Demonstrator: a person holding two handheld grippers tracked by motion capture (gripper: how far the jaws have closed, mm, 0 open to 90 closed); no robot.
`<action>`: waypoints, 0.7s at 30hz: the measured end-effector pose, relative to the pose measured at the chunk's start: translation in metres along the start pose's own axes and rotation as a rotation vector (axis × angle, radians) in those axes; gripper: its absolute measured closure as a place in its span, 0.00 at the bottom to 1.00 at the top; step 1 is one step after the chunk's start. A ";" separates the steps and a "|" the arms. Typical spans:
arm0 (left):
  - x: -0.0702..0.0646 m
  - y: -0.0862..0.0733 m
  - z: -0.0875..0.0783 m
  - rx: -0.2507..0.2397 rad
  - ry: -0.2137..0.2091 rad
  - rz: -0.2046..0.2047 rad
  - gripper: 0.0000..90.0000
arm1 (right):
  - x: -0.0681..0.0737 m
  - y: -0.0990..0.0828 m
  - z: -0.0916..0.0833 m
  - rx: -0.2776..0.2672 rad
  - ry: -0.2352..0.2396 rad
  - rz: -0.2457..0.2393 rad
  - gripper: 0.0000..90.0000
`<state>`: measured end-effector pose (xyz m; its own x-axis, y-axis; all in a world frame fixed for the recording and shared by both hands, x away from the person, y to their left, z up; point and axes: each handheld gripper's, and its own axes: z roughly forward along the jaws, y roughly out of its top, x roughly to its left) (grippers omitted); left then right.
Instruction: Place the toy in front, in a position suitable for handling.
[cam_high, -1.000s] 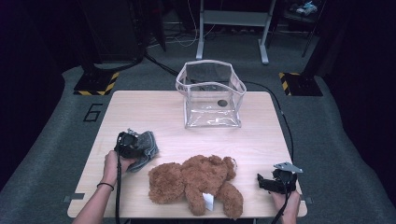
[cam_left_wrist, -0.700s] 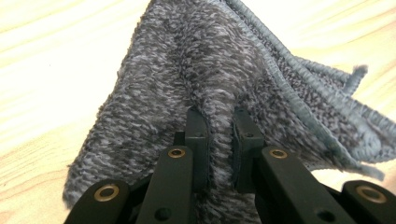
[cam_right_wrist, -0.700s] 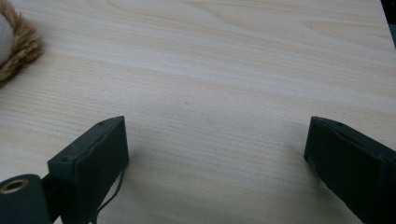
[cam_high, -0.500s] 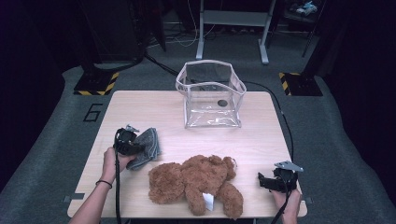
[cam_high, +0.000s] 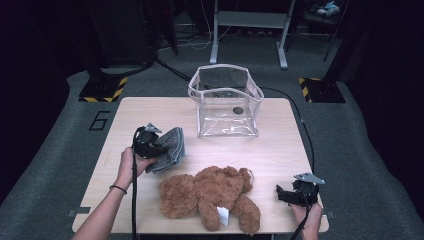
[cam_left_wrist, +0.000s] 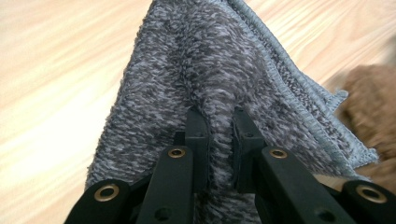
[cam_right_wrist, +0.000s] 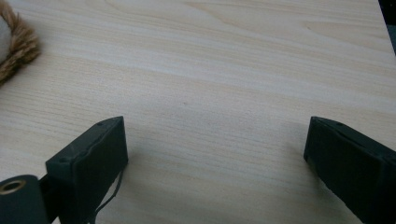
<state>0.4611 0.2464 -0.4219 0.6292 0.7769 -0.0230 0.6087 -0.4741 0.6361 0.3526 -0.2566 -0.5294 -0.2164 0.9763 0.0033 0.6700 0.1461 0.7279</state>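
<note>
From the high view, the left gripper (cam_high: 159, 148) is clamped on a grey cloth (cam_high: 171, 148), which hangs just beyond its tip above the table (cam_high: 280, 145). The left gripper view shows a cloth (cam_left_wrist: 219, 88) fold pinched between the jaws. The right gripper (cam_right_wrist: 215, 149) rests spread apart.

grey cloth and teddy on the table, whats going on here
A person works at a table with a gripper in each hand. The left gripper has just closed its jaws on a fold of the grey cloth and holds it beside the teddy. The right gripper rests open near the table's corner, nothing between its jaws. A clear bag stands open farther back, and the teddy lies untouched.
</note>
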 end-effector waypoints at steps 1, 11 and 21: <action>-0.003 0.004 0.000 -0.002 -0.009 0.004 0.89 | 0.000 0.000 0.000 -0.001 0.001 0.000 0.06; -0.028 0.035 0.003 -0.018 -0.037 0.076 0.89 | 0.000 0.000 0.000 0.000 0.002 0.005 0.07; -0.045 0.062 0.028 0.012 -0.068 0.128 0.88 | 0.000 -0.001 0.000 0.000 0.001 0.004 0.07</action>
<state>0.4840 0.1702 -0.4031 0.7330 0.6802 0.0049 0.5272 -0.5727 0.6277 0.3518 -0.2564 -0.5295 -0.2141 0.9768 0.0070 0.6708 0.1418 0.7280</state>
